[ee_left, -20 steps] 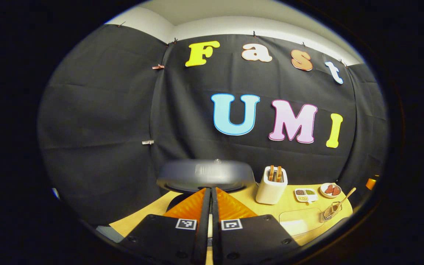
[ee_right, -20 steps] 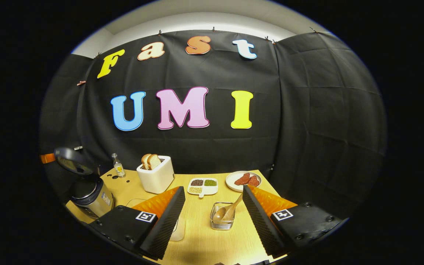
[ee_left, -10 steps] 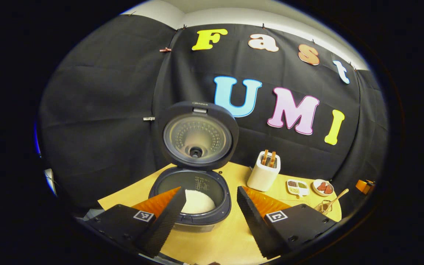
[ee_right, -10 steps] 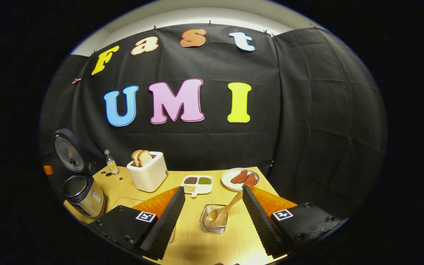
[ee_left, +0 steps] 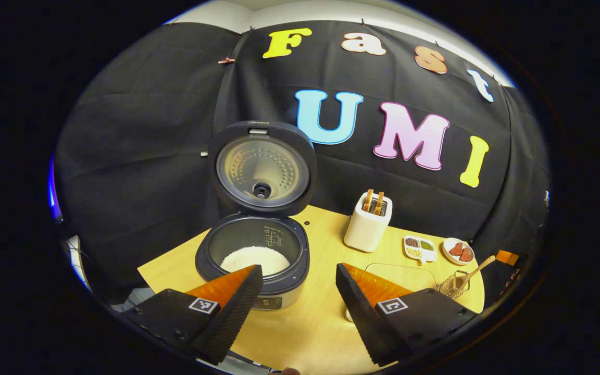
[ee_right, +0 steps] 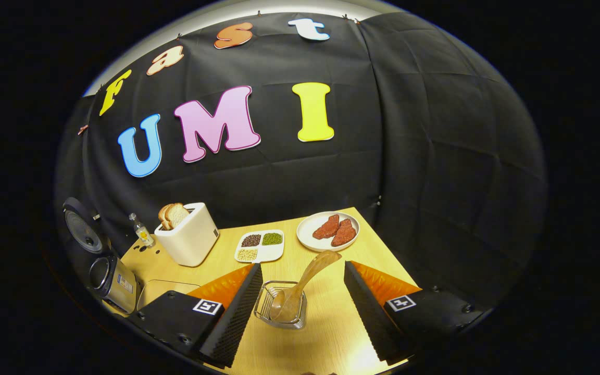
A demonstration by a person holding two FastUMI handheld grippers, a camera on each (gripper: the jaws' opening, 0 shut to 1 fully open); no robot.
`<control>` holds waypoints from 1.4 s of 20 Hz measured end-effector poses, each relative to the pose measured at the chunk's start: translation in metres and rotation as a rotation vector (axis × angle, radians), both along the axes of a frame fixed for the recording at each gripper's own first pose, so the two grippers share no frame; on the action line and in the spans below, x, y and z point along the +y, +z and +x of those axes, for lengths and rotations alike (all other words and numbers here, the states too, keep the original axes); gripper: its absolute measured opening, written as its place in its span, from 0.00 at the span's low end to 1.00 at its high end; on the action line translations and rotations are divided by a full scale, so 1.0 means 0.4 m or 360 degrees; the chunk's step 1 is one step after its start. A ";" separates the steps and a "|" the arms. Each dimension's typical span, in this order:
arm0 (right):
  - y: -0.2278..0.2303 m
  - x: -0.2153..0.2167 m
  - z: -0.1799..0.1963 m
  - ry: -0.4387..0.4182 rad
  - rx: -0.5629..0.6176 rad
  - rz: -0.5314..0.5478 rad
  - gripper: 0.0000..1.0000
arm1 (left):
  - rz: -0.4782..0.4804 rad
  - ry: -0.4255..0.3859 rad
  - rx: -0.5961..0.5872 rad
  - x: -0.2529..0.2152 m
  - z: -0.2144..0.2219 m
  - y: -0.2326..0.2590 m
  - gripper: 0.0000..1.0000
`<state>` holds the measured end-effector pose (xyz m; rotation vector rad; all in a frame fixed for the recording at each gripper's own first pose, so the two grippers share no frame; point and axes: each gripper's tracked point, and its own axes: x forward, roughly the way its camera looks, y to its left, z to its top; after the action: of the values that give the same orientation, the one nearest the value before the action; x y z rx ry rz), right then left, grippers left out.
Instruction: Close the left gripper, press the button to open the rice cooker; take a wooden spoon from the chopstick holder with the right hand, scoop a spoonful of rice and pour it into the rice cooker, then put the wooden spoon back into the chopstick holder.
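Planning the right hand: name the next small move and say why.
Probably lower the open right tool onto the wooden spoon handle and close. The rice cooker lid already stands open, and the spoon still leans in the chopstick holder, between the fingers.

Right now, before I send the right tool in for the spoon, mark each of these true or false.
1. The rice cooker has its lid up. True; white rice shows in the pot.
2. The right tool is shut on the wooden spoon. False; it is open, with the spoon between its fingers, apart from both.
3. The wooden spoon stands in the chopstick holder. True; it leans with one end up and to the right.
4. The left tool is shut. False; its fingers stand wide apart.
5. The toaster holds no bread. False; slices stick out of its top.
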<state>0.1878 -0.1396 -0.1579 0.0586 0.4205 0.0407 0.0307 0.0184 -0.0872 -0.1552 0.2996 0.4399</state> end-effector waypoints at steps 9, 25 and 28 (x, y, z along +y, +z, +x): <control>-0.200 -0.021 0.130 0.0043 0.0238 0.0105 0.99 | 0.0040 0.0087 0.0125 -0.107 -0.053 -0.034 0.96; -0.236 0.056 0.183 0.0069 0.0347 0.0432 0.13 | -0.0045 0.0089 0.0227 -0.266 -0.094 -0.126 0.96; -0.188 0.049 0.184 0.0042 0.0284 0.0437 0.13 | -0.0018 0.0075 0.0199 -0.246 -0.094 -0.113 0.95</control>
<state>0.2614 -0.1200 -0.2329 0.3290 0.5923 0.1200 -0.0069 -0.0800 -0.1322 -0.1461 0.4222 0.4958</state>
